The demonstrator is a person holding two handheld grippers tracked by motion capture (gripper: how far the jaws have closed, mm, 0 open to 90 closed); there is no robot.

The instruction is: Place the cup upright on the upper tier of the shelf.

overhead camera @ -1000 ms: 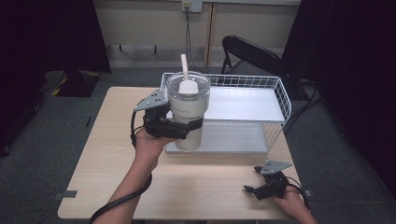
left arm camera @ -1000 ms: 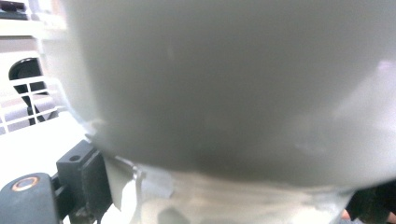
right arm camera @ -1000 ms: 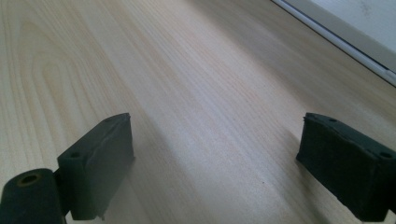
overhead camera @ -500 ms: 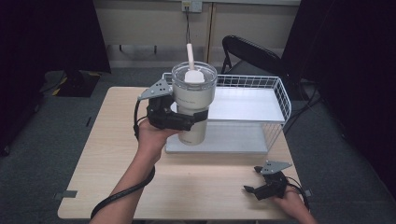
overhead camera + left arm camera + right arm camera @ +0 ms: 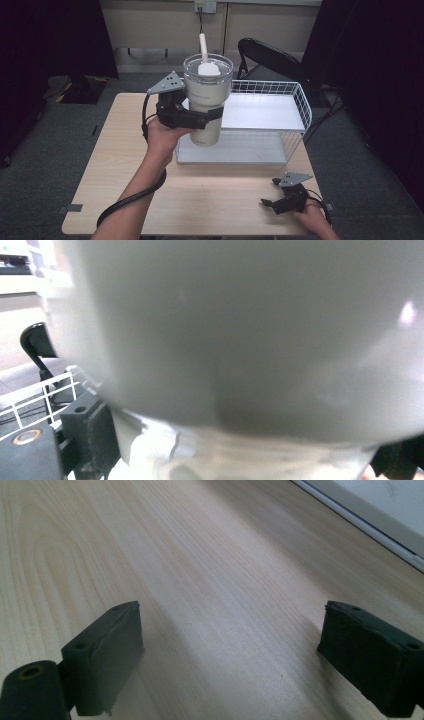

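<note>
Tumbler (image 5: 207, 102) held upright above the tabletop (image 5: 125, 170) in the high view, lifted clear in front of the white wire rack (image 5: 272, 107), clamped around its middle by the left hand-held gripper (image 5: 202, 118). Clear lid and white straw (image 5: 204, 46) visible on top here. Right hand-held gripper (image 5: 266, 202) resting low at the near right edge, well apart from the cup.

Left gripper view: blurred pale tumbler wall (image 5: 250, 330) pressed close between black jaws, lid out of frame; corner of wire rack (image 5: 30, 400) at left.

Right gripper view: jaws spread wide over bare wood grain (image 5: 200, 580), nothing between them; rack base edge (image 5: 370, 520) at upper right.
</note>
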